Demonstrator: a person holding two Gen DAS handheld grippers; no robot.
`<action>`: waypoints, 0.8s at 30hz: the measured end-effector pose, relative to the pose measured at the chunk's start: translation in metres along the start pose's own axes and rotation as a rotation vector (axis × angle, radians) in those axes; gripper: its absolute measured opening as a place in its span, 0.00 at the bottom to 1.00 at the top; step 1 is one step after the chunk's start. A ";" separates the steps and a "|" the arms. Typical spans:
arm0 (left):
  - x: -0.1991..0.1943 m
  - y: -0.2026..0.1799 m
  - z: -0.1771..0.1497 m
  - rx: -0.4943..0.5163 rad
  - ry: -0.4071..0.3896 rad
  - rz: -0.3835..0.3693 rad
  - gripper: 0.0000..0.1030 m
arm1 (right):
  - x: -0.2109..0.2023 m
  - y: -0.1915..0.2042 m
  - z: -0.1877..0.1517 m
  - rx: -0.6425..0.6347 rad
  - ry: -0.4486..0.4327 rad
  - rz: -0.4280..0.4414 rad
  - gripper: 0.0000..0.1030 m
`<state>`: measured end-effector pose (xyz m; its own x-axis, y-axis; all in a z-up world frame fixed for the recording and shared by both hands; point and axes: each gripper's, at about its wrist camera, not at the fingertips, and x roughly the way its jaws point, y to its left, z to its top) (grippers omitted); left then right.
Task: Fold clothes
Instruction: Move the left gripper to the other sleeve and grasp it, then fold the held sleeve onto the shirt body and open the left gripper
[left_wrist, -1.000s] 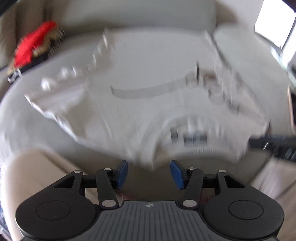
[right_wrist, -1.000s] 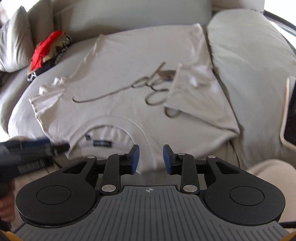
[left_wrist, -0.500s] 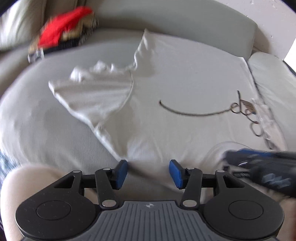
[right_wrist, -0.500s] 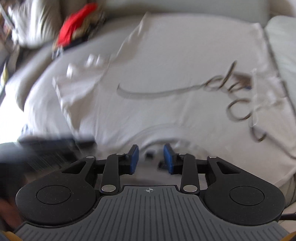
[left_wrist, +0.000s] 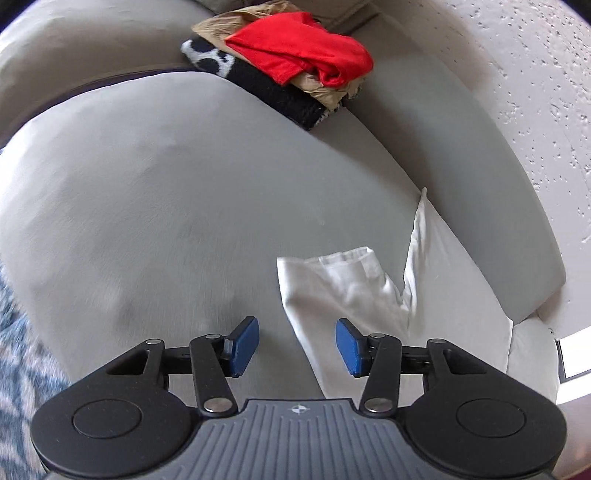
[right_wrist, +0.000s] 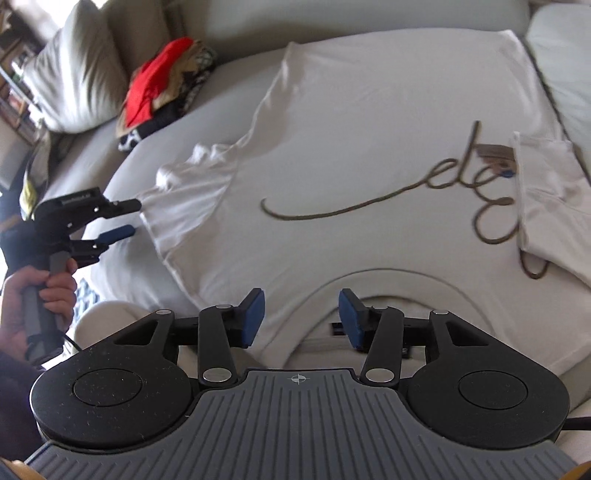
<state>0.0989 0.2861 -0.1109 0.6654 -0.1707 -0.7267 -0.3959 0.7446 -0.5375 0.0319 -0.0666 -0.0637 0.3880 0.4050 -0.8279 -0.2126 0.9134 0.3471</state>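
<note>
Big grey sofa cushion (right_wrist: 207, 122) carries everything. White t-shirt (right_wrist: 369, 122) lies flat across most of it, neckline at the near edge, hem toward the sofa back, w/ a brown cursive squiggle on the chest. Its right-hand sleeve (right_wrist: 546, 199) is folded in over the print; the other sleeve (left_wrist: 332, 291) sticks out toward the cushion's left edge, a bit rumpled. Pile of clothes (left_wrist: 295, 55), red one on top, sits at the far left corner, well apart from the shirt. Pale pillow (right_wrist: 74, 70) leans just beyond it.

Right gripper (right_wrist: 301, 314) hangs over the collar, tongs spreading wider, nothing pinched. Left gripper (left_wrist: 295, 343) is just beside the loose sleeve's cuff, tongs apart, sleeve edge between them but not squeezed. Person's hand (right_wrist: 33, 299) grips its handle.
</note>
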 end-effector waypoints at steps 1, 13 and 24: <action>0.004 0.000 0.003 0.017 -0.002 -0.003 0.44 | -0.001 -0.003 0.001 0.012 -0.001 -0.009 0.49; 0.030 0.003 0.019 0.081 0.018 0.005 0.11 | -0.008 -0.021 0.002 0.085 -0.027 0.006 0.49; -0.010 -0.061 0.005 0.266 -0.120 0.008 0.00 | -0.020 -0.048 -0.006 0.166 -0.057 0.042 0.49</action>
<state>0.1196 0.2461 -0.0689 0.7395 -0.0986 -0.6659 -0.2319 0.8914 -0.3895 0.0284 -0.1188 -0.0663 0.4334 0.4400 -0.7865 -0.0807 0.8882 0.4524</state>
